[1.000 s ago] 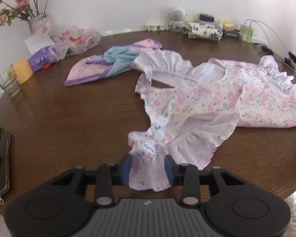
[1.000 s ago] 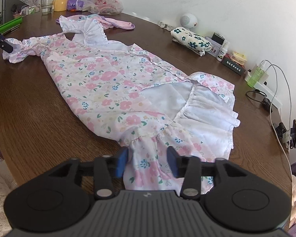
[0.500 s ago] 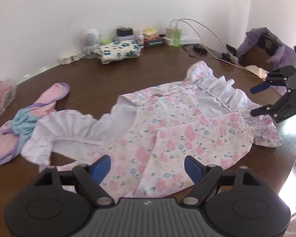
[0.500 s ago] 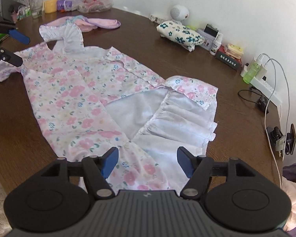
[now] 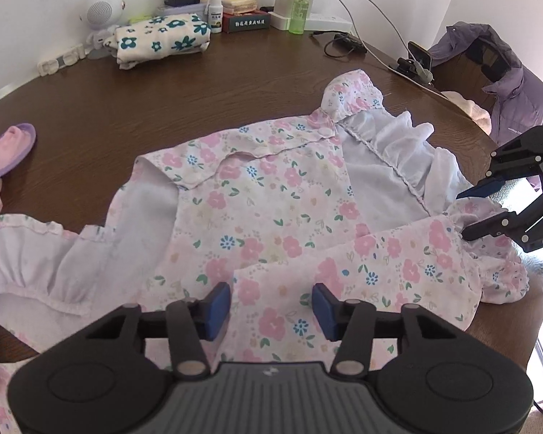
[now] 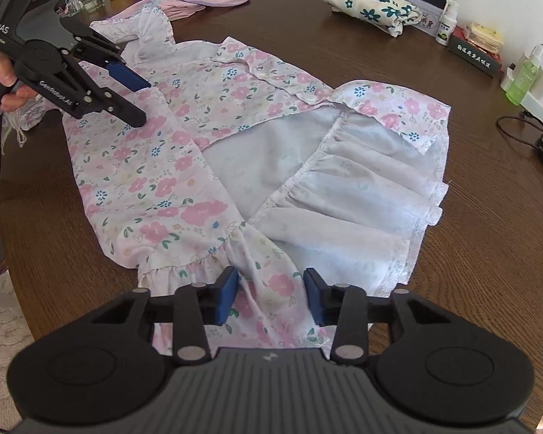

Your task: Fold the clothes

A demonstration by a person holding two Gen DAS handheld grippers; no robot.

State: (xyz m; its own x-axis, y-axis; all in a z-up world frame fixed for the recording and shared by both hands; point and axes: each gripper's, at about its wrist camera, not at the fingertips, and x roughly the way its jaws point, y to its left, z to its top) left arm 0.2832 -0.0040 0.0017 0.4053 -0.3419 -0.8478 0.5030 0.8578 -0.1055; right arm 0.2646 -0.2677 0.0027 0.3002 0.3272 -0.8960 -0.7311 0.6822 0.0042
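Both sets of jaws stand apart with nothing pinched between them. The left gripper [image 5: 271,305] hangs with its blue pads spread over the near folded edge of the floral dress [image 5: 257,213], cloth showing in the gap but not clamped. The right gripper [image 6: 271,296] is parted about as wide above the frilled hem end of the dress [image 6: 206,166], the fabric lying loose between the pads. The dress is spread across the round brown worktop [image 5: 163,101], one long side turned in so the pale lining [image 6: 344,181] shows beside the flowered face. A hand [image 6: 7,76] grips the left tool at the far end in the right wrist view. Beyond the dress lie a pink and purple garment [image 6: 206,0], a folded white cloth with dark green flowers [image 5: 159,38], a green bottle [image 5: 297,11] and a white power strip with cables [image 5: 322,20] along the wall.
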